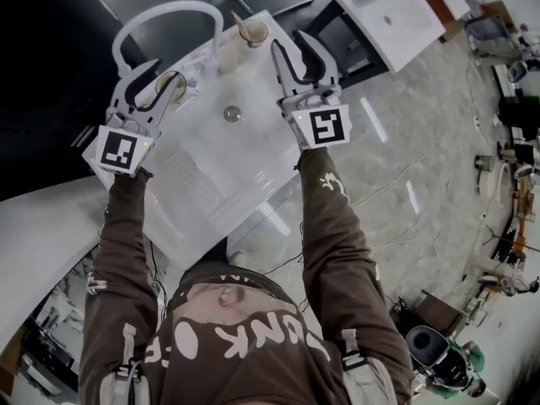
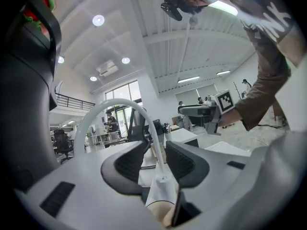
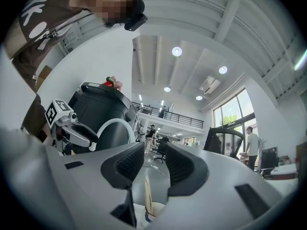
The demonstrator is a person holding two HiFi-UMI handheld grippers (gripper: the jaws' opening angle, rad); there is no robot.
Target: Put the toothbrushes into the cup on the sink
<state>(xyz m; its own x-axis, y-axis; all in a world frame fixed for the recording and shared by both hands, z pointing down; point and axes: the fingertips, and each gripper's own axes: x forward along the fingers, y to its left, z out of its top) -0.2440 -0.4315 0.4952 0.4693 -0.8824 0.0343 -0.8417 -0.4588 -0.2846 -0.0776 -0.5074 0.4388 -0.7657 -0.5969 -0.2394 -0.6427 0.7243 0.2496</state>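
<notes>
Right gripper [image 3: 154,146] apart above cup [image 3: 152,211]

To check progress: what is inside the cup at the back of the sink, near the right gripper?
One pale handle, likely a toothbrush, stands in the cup, leaning against its rim. The cup's bottom and the handle's lower end are hidden by the cup's wall.
</notes>
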